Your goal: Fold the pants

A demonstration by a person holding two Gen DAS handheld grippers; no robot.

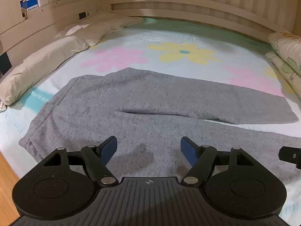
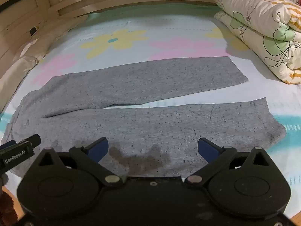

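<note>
Grey pants lay flat on the bed sheet, unfolded, waistband toward the pillow end at my left and both legs running toward the quilt end at my right. The near leg ran along the near edge of the bed; the far leg angled slightly away from it, so a narrow wedge of sheet showed between the two cuffs in the right wrist view.

Left gripper: fingers spread wide, holding nothing, hovering over the seat and upper near leg of the pants close to the near edge. I could not tell whether the pads touched the fabric.

Right gripper: fingers likewise spread wide and gripping nothing, over the middle of the near leg. Dark patches on the cloth lay just ahead of each gripper; I read them as shadows but could not be sure.

I saw a part of the left gripper at the left edge of the right wrist view, so the two sat side by side.

Two pale pillows lined the left edge of the bed. A folded floral quilt sat at the far right corner. A slatted wooden rail bordered the far edge.
</note>
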